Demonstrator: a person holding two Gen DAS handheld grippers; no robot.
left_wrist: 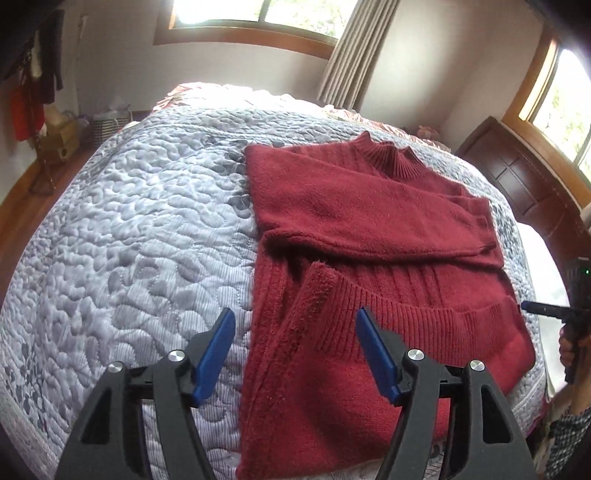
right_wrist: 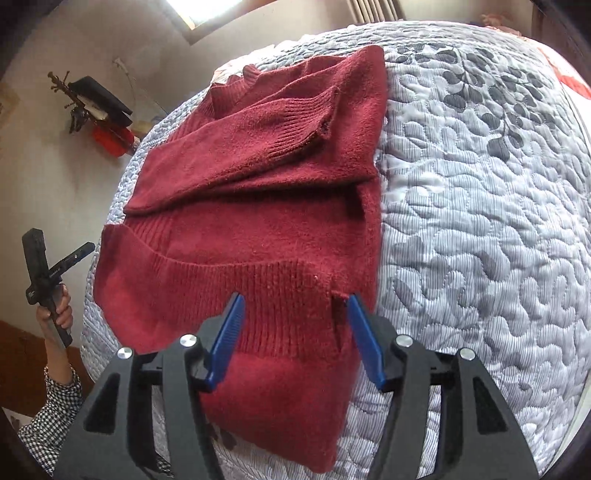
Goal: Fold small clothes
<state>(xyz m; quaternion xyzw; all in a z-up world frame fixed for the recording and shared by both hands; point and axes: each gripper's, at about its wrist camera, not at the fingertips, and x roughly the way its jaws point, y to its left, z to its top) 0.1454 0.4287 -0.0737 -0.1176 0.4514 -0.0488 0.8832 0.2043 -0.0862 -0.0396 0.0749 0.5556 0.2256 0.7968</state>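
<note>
Sweater (left_wrist: 369,221) hem between spread left claw (left_wrist: 295,328) tips

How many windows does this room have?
2 in the left wrist view: one window high on the far wall beyond the bed, another window on the right wall above the dark headboard. Others may be out of sight.
</note>
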